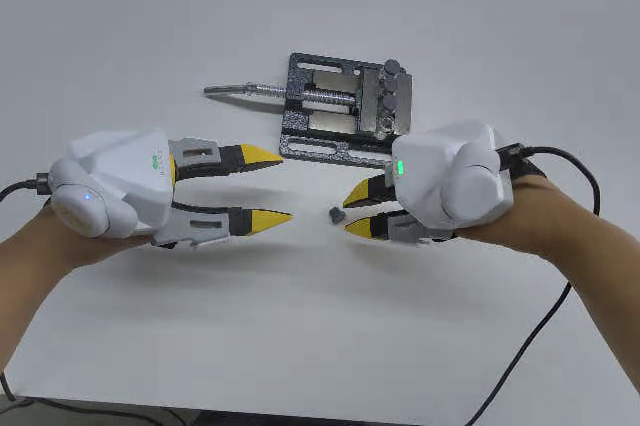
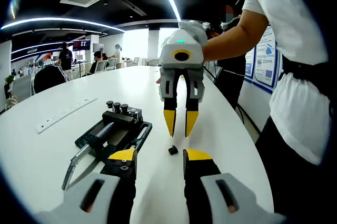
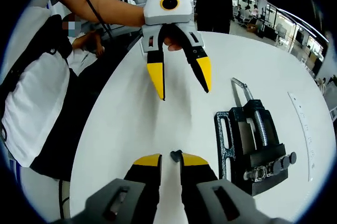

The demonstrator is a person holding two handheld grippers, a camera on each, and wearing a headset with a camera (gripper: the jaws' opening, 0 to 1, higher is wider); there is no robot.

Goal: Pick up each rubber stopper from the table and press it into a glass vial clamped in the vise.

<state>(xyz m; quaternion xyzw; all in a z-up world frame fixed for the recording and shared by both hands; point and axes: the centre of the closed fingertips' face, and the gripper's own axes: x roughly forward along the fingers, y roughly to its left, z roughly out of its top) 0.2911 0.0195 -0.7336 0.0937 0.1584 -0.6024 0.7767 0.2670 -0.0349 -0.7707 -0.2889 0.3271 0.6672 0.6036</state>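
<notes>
Judging by three capped glass vials (image 1: 392, 98) in the black metal vise (image 1: 300, 134), one small dark rubber stopper (image 1: 336, 214) is left, lying on the white desk (image 1: 300, 326) at the tips of the right tool (image 1: 348, 212); it and the left tool (image 1: 286, 186) are held open, empty.

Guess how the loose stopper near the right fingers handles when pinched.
The stopper is tiny beside the right gripper, so probably very light and easily flicked away. It looks like dull dark rubber: likely grippy, slightly squashy, not fragile. Loose on the smooth table, it may skid or roll if nudged.
</notes>
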